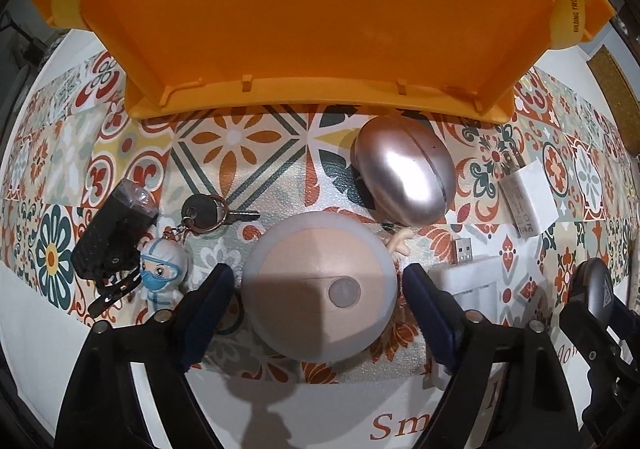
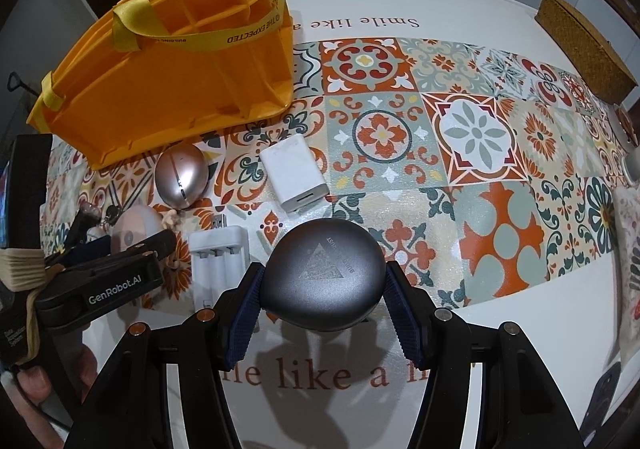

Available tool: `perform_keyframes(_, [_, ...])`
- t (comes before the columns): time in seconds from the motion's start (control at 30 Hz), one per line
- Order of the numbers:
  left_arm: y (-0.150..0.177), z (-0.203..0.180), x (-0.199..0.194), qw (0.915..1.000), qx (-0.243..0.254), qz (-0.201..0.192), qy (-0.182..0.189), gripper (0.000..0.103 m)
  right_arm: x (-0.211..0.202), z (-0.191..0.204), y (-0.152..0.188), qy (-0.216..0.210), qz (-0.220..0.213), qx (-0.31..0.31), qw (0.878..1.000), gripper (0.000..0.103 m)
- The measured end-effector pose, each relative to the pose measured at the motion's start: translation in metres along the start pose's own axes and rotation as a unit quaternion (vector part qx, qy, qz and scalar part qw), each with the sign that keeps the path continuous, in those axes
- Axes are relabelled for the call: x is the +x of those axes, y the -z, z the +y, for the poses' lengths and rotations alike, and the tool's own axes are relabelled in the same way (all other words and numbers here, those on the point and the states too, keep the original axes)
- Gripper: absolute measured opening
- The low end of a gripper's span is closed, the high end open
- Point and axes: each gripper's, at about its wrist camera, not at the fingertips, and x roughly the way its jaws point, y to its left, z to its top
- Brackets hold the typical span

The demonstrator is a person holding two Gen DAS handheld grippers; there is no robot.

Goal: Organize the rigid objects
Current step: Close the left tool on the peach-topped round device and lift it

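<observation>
Grey metallic pebble-shaped case [image 2: 324, 285] sits between the right gripper [image 2: 323, 299] pads, both blue pads touching its sides; fingers closed on it, narrow-ish span. Looks just above or on the white table edge [image 2: 520, 289], cannot tell if lifted. Its long axis runs across the fingers, left to right.

Left gripper [image 1: 318, 297] is spread wide around the round peach-and-white disc [image 1: 320, 289]; the disc lies dead centre between the pads, small gaps on both sides, so nothing is gripped yet. No clear long axis on the disc, being round, so approach angle probably matters little.

Just beside the disc: white battery charger [image 1: 476, 281] on its right, a key with doll keychain [image 1: 192, 237] and a black bike light [image 1: 112, 233] on its left. Farther out, rose-gold egg-shaped case [image 1: 404, 173] and white power adapter [image 1: 528, 201].

Farthest: orange divided organizer bag [image 2: 176, 81], standing straight ahead of the left gripper, up and to the left of the right one. Compartments open at top, appear unfilled.

Judgement: left arm is nearer the bag. The right gripper's case must travel forward and left, across the charger and adapter, to reach a compartment.
</observation>
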Motion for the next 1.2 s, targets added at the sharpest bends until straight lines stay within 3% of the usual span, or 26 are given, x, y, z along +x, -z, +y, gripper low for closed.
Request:
perform_keyframes(0.3, [0.006, -0.001, 0.005, 0.9998, 0.013, -0.015, -0.009, 0.082, 0.002, 0.000, 0.001, 0.002, 0.005, 0.002, 1.000, 0.059])
perform_keyframes(0.4, [0.009, -0.003, 0.002, 0.9994, 0.022, -0.023, -0.008, 0.076, 0.002, 0.000, 0.002, 0.004, 0.005, 0.001, 1.000, 0.059])
perform_keyframes(0.6, [0.015, -0.004, -0.001, 0.9994, 0.029, -0.017, 0.002, 0.075, -0.002, 0.002, 0.004, 0.003, 0.005, 0.000, 1.000, 0.059])
perform_keyframes(1.2, [0.035, 0.021, -0.068, 0.9964, 0.041, -0.066, 0.032, 0.074, -0.031, 0.035, 0.010, -0.005, -0.018, -0.029, 0.999, 0.059])
